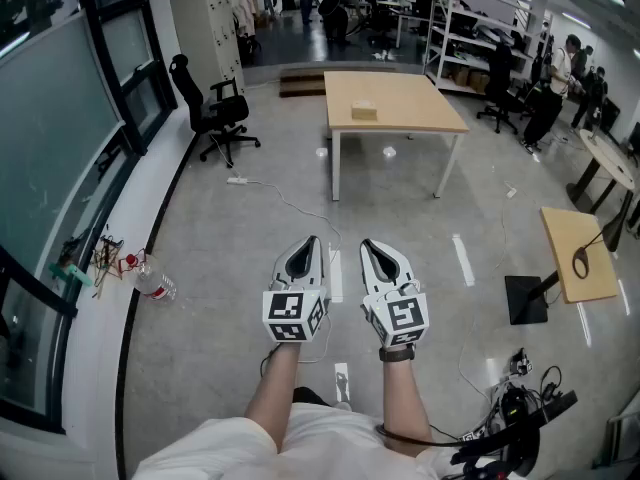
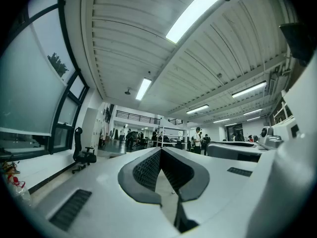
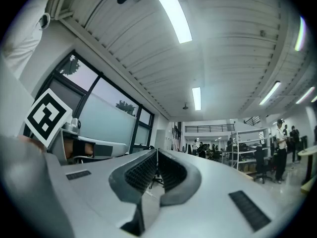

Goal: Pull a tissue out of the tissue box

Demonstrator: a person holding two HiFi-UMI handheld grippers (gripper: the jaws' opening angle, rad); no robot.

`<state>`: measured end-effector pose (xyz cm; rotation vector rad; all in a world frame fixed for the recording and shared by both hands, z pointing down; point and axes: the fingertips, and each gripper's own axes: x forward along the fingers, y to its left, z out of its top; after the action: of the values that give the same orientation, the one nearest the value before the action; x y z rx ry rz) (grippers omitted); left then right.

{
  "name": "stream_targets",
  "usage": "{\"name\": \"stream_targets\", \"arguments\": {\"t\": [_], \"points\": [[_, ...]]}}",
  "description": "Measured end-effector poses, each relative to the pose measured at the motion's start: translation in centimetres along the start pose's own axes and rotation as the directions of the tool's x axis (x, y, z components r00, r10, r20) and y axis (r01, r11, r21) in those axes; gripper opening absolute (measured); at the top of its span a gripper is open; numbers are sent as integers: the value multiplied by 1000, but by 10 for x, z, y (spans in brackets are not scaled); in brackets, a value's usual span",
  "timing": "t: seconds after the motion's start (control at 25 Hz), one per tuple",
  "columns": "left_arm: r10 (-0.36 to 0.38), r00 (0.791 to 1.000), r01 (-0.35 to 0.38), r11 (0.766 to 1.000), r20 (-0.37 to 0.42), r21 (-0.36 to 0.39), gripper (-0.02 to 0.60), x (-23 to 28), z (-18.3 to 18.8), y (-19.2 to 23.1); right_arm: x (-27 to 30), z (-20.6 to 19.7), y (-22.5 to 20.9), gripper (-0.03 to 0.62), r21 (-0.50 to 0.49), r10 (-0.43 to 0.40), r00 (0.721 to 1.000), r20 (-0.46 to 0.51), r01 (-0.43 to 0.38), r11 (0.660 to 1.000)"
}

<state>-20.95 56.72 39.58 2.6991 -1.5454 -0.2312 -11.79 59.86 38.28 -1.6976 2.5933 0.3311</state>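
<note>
Tissue box point(image 1: 364, 112) lies on the far bench point(image 1: 420, 108) in the head view, long side running left to right, well apart from the left gripper point(image 1: 309, 242) and right gripper point(image 1: 370, 245). In the left gripper view the fingers point(image 2: 144, 170) are closed together on nothing. The right gripper view shows its fingers point(image 3: 141, 172) the same.

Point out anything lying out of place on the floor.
A clear plastic bottle lies on its side on the floor beside the left window, and a white cable trails loose across the floor toward the table.
</note>
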Motion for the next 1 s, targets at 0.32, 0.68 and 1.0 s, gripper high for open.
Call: {"name": "stream_targets", "arguments": {"t": [0.32,0.68,1.0], "points": [[-63,998,63,998,27,4,-9,23,10,-11,8,-6,-35,11,80,-52,998,-25,54,995],[-138,982,139,990,-127,3,-9,24,-2,40,62,-13,16,11,161,-13,998,-64,24,987],[-144,986,150,987,-85,64,-9,9,-12,108,114,-2,71,11,138,-74,996,40,68,988]]}}
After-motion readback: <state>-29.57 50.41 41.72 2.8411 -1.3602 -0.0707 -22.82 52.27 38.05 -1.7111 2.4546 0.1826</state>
